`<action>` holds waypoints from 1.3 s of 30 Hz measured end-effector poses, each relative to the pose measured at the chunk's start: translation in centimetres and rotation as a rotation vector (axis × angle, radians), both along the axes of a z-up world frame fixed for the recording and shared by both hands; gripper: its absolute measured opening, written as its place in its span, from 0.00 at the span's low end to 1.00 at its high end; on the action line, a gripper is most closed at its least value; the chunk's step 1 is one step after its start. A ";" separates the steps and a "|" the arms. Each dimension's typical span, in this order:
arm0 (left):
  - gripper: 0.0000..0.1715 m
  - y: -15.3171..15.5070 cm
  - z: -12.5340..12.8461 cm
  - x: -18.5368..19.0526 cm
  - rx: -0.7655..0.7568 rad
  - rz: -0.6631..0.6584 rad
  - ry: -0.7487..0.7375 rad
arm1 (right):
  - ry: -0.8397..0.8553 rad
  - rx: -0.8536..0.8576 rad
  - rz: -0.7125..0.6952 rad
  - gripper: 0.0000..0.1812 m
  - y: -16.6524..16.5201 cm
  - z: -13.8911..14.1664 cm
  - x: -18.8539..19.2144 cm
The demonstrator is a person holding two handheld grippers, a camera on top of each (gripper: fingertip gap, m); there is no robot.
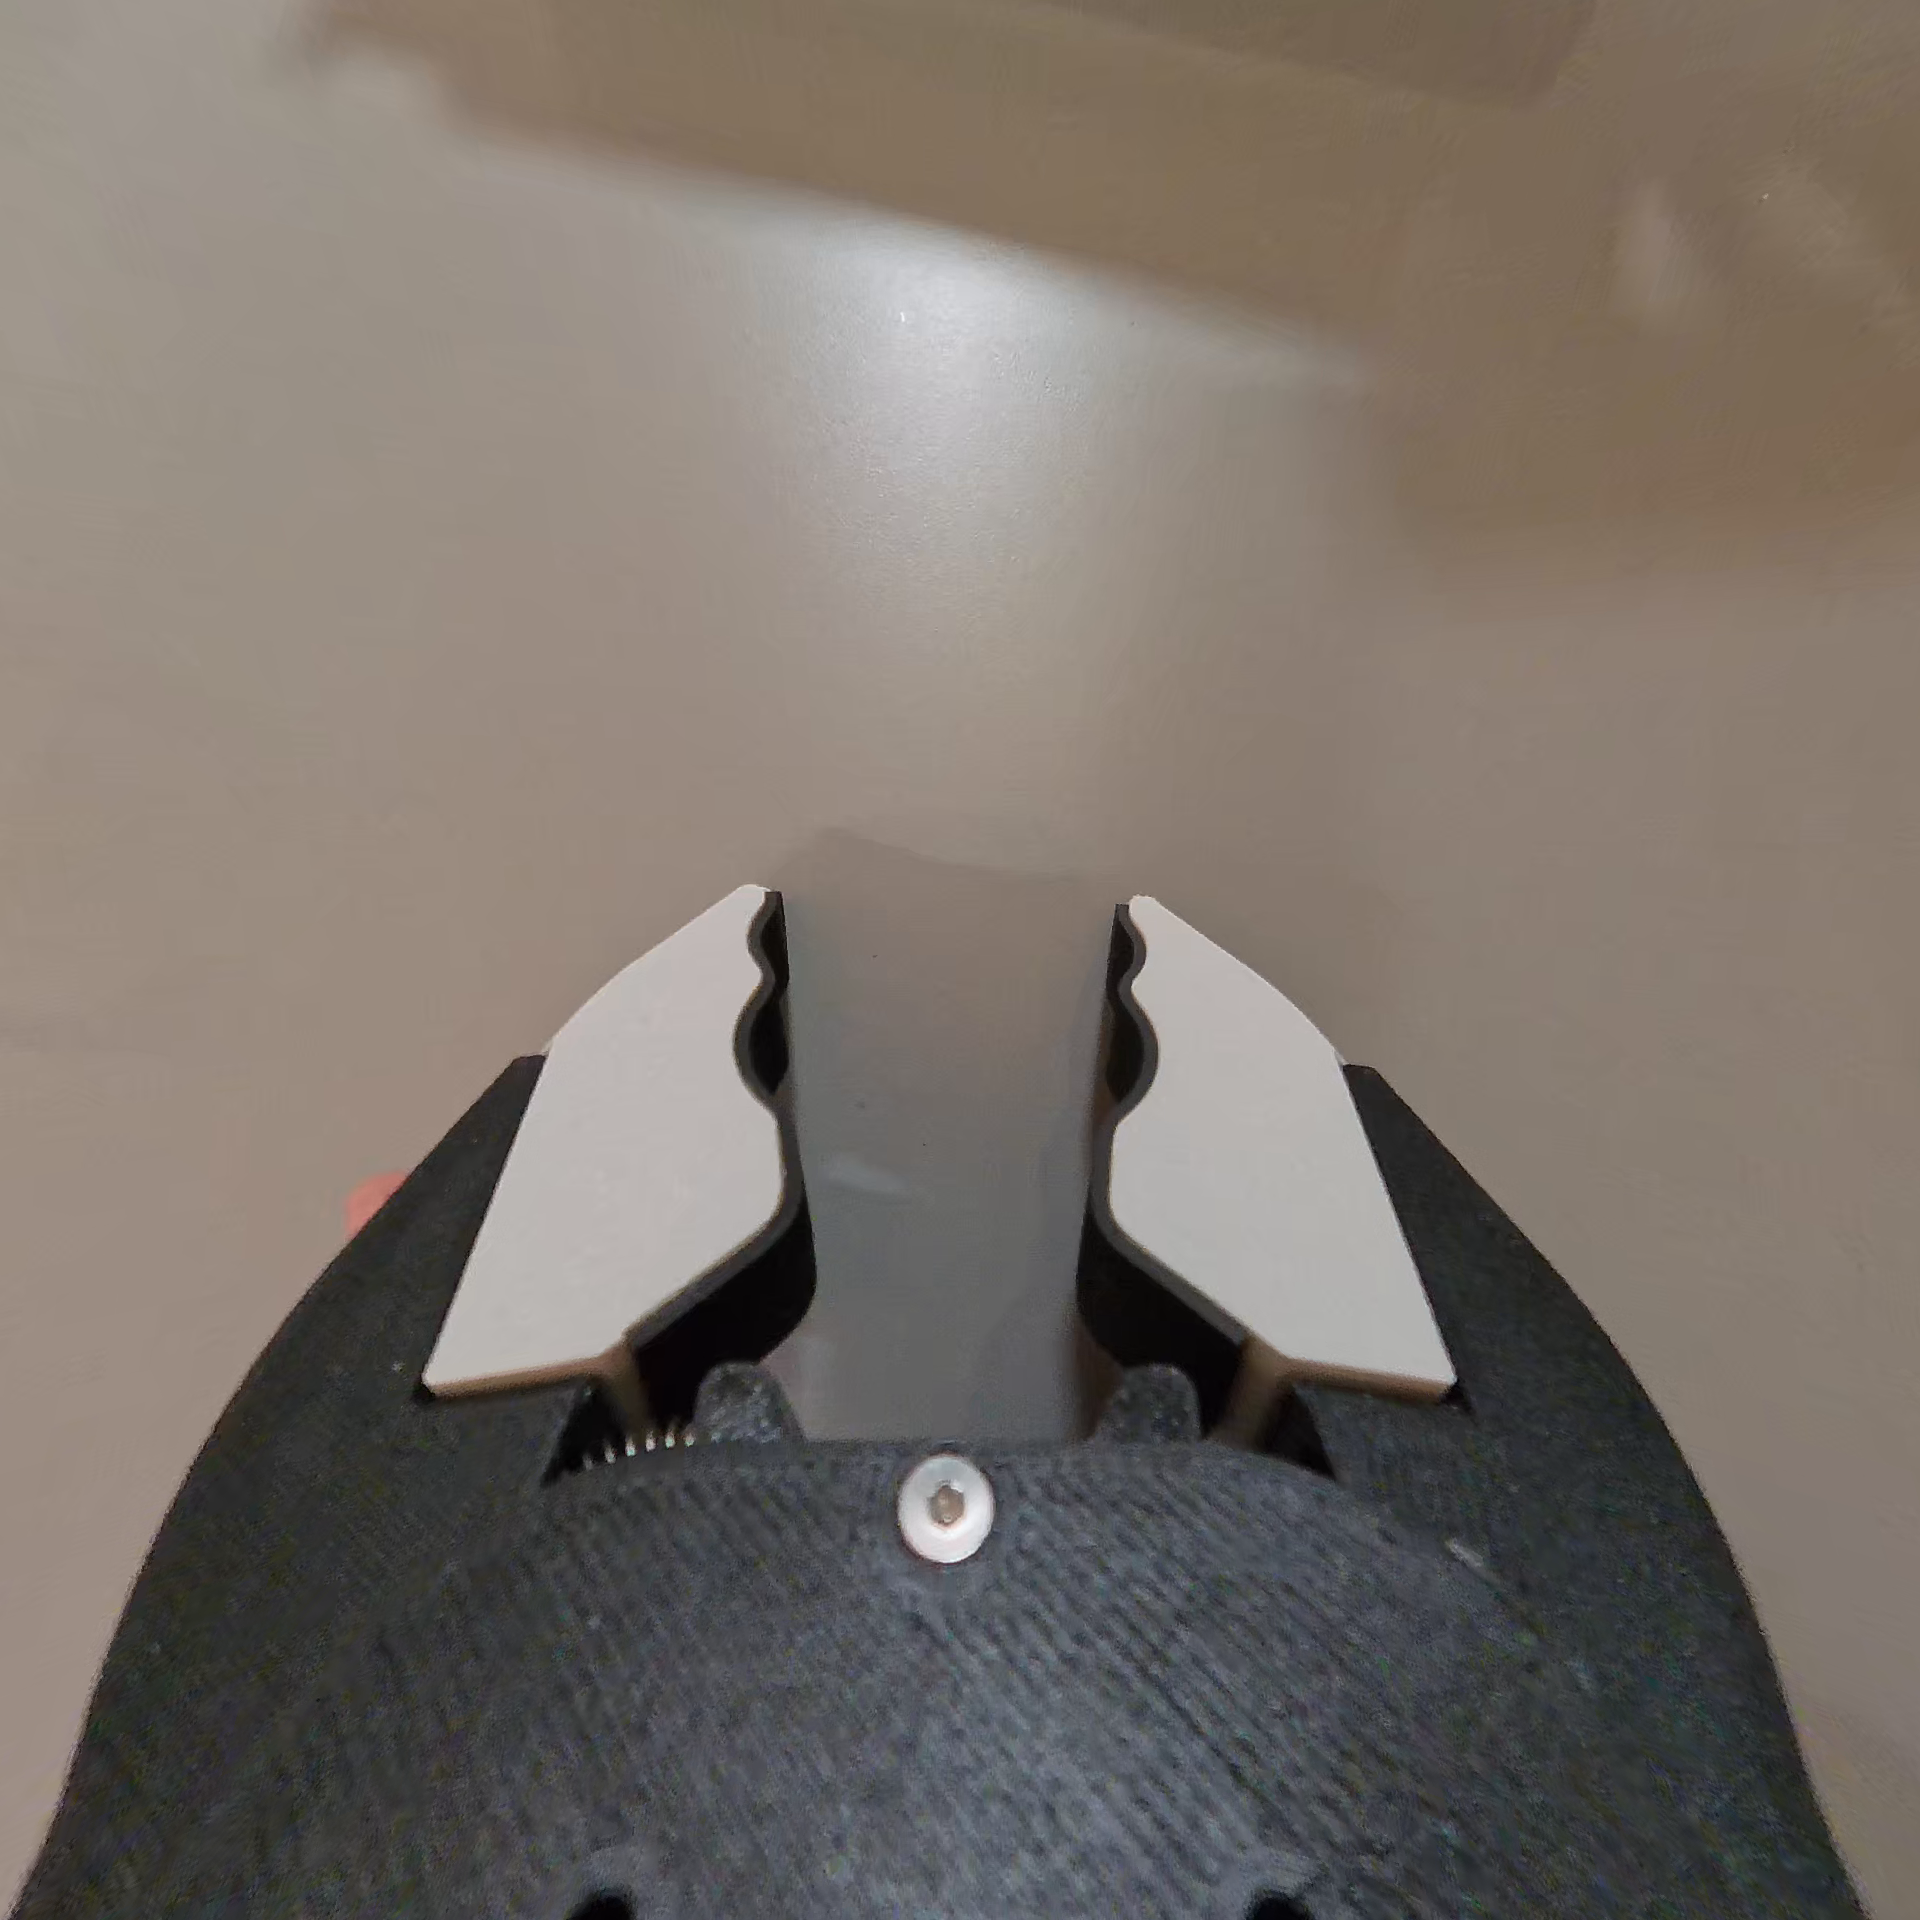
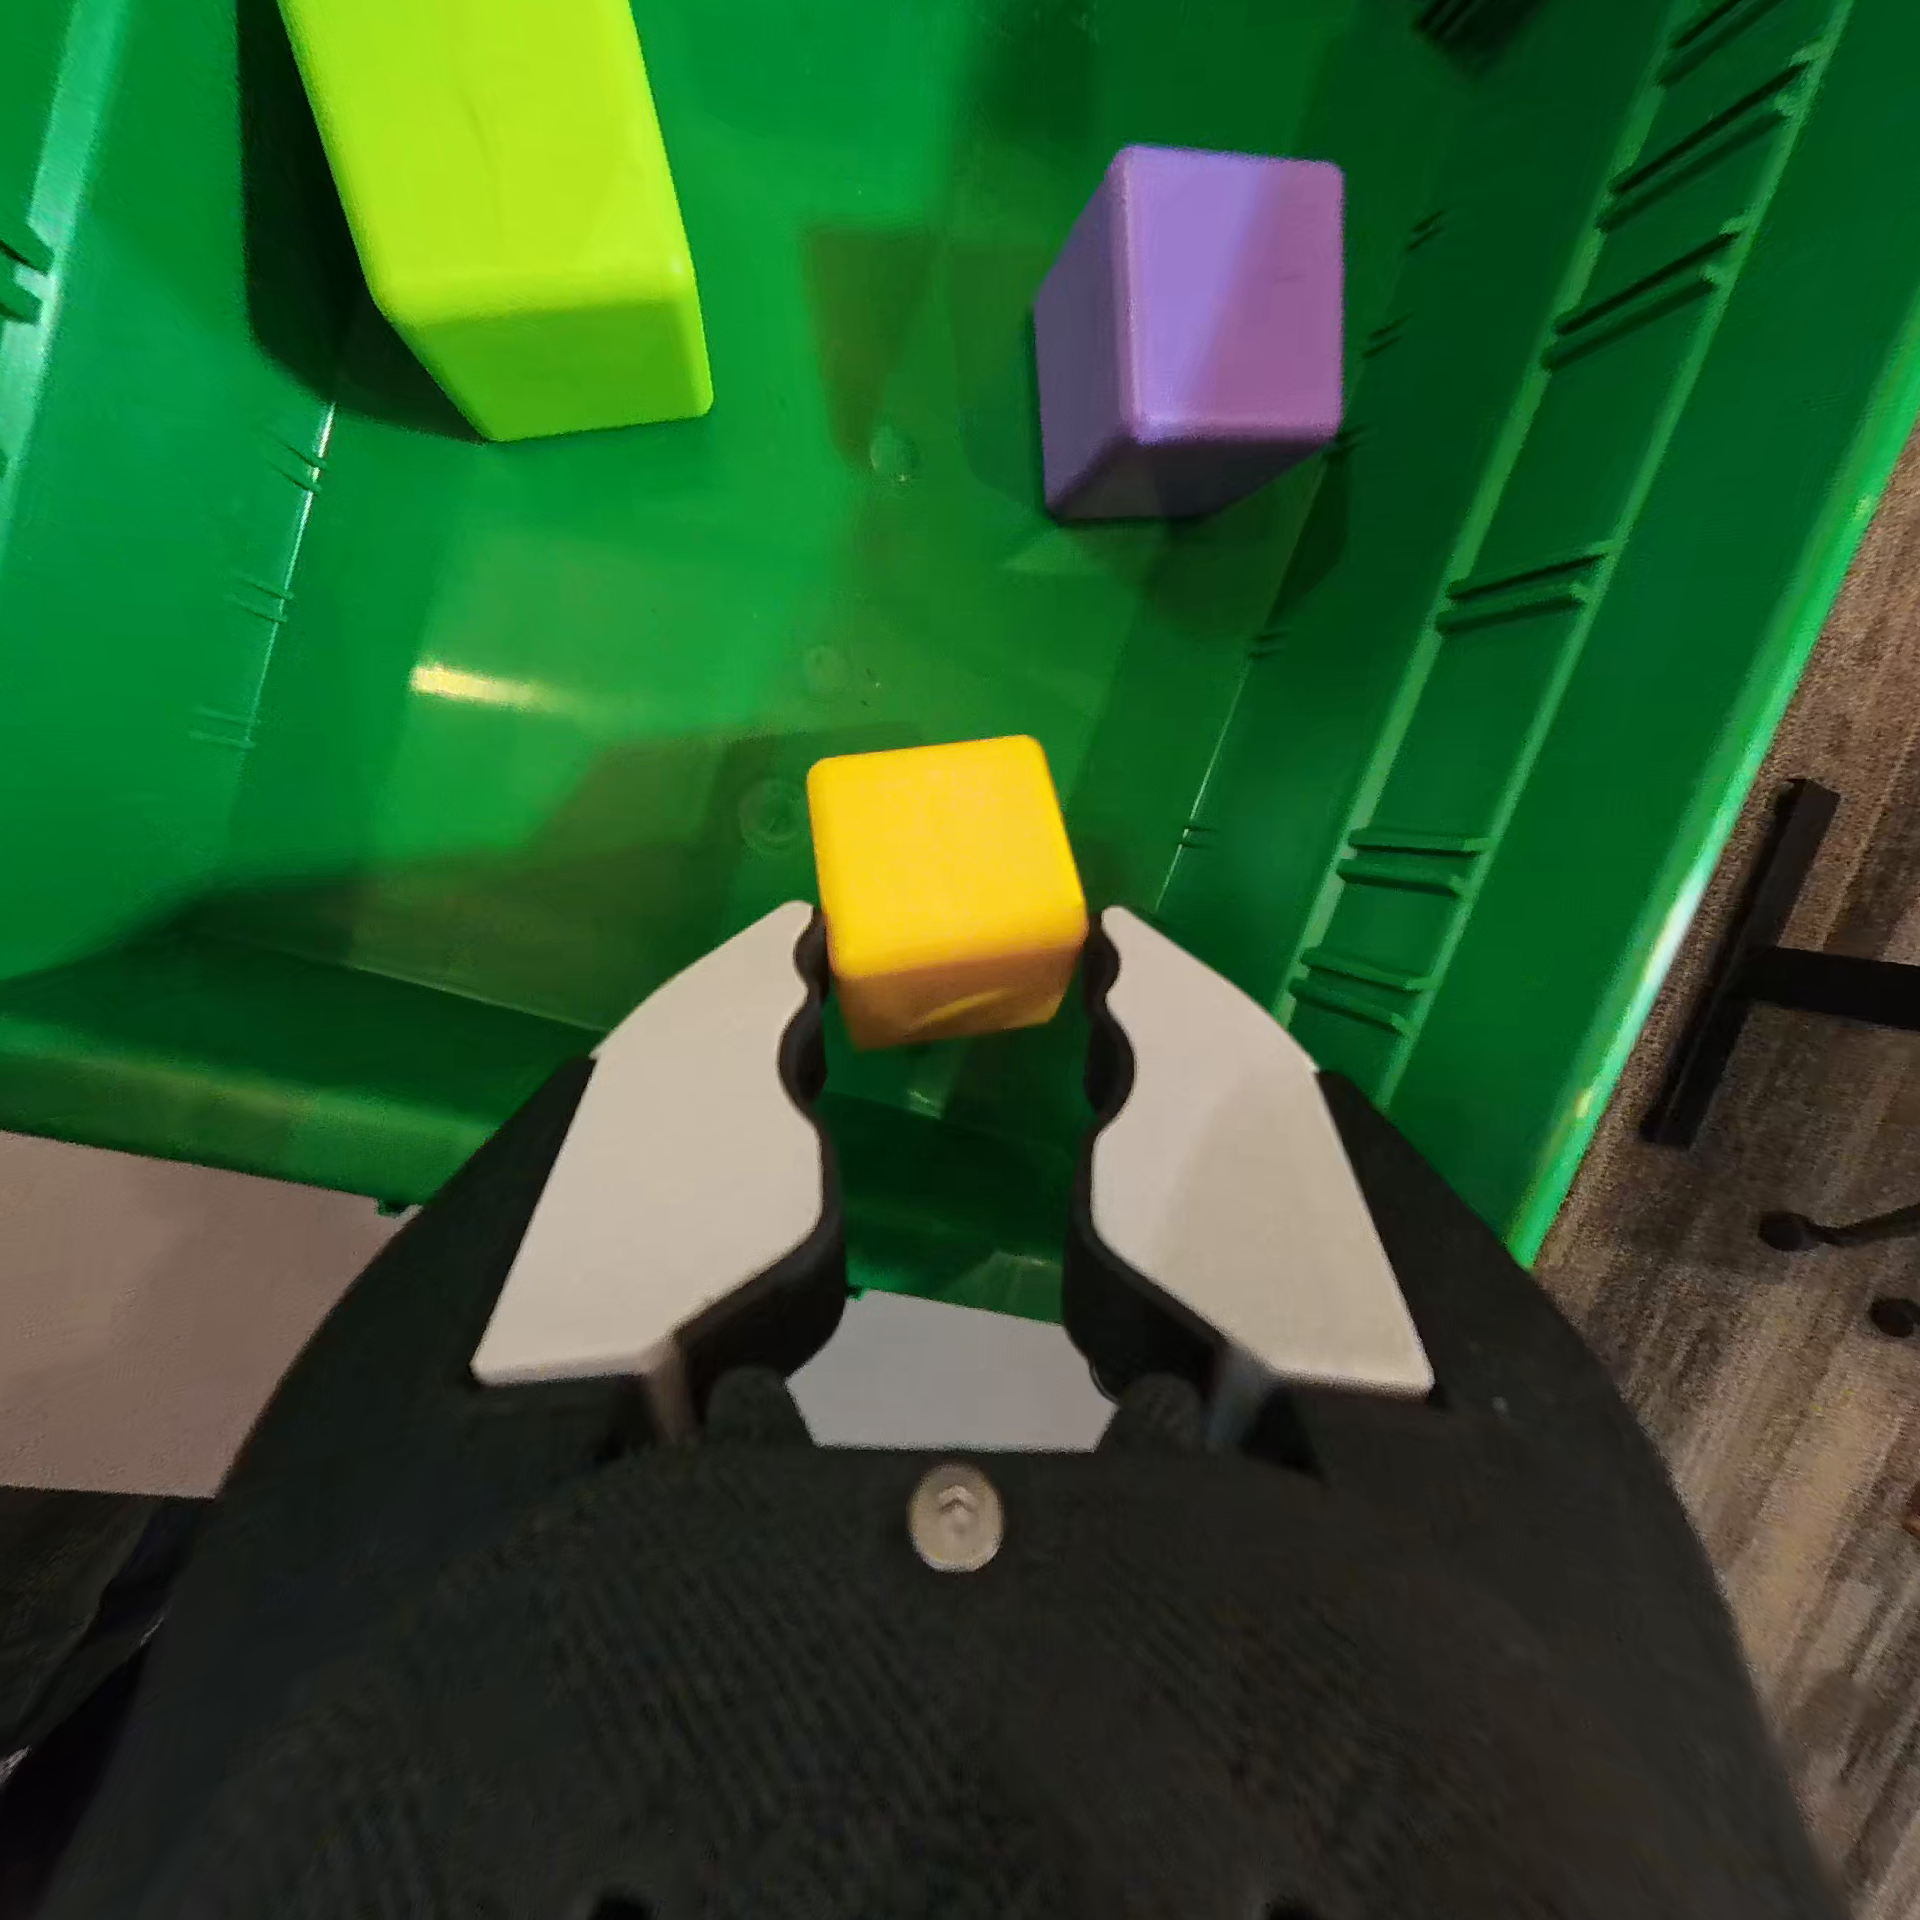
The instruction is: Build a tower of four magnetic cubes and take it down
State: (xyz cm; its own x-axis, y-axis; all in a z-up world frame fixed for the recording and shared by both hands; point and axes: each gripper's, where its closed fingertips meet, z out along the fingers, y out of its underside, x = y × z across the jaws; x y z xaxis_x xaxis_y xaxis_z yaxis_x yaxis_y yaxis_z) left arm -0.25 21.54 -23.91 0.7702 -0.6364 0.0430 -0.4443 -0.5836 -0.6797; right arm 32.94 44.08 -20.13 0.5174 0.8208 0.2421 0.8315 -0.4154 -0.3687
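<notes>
Yellow cube (image 2: 940, 883) pinched by the right gripper (image 2: 951, 940) over a green bin (image 2: 1507, 727).

Lime block (image 2: 499, 208) and purple block (image 2: 1195, 332) are already seen inside (nothing else); left gripper (image 1: 948, 925) is held apart, empty, above a pale surface (image 1: 416, 623).

No readable text, label, brand, number or sign is seen in either view. Only faint moulded round marks are made out on the floor of the green bin (image 2: 582, 665), too blurred to be read, and a pale curved mark is seen on the near face of the yellow cube (image 2: 940, 883), not legible as a character.
</notes>
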 end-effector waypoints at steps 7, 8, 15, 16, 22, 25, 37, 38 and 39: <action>0.35 0.0 0.0 0.0 0.000 0.000 0.000 | -0.010 0.035 0.011 0.28 -0.1 1.4 0.4; 0.35 0.0 0.0 0.0 0.000 0.000 0.000 | 0.019 0.060 0.014 0.28 0.0 2.3 -0.1; 0.35 0.0 0.0 0.0 0.000 0.001 0.001 | 0.383 0.401 0.018 0.36 0.5 12.8 -5.2; 0.35 0.0 0.0 0.0 0.001 0.002 0.002 | 0.425 0.439 0.003 0.42 0.5 14.0 -5.4; 0.35 0.0 0.0 0.0 -0.009 0.021 -0.015 | 0.578 0.568 -0.194 0.40 1.6 17.0 -4.7; 0.32 0.1 0.1 -0.1 -0.014 0.045 -0.028 | 0.633 0.536 -0.277 0.36 2.1 16.7 -4.5; 0.28 4.5 6.1 -7.3 0.373 0.520 -0.037 | 0.601 0.736 -0.374 0.23 3.2 17.6 -2.8; 0.20 4.4 6.4 -8.1 0.389 0.550 -0.026 | 0.624 0.739 -0.367 0.14 3.1 17.7 -3.0; 0.13 4.4 6.6 -9.2 0.410 0.594 0.003 | 0.636 0.739 -0.330 0.00 2.9 17.8 -3.4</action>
State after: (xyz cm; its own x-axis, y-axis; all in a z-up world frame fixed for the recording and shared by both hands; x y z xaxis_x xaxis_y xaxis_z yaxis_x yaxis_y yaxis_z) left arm -9.46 25.92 -17.32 0.9909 -0.0745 -0.1118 -0.1330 -0.4250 -0.8954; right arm 29.55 46.98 -2.33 0.8992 0.3715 0.2312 0.2785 -0.0782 -0.9573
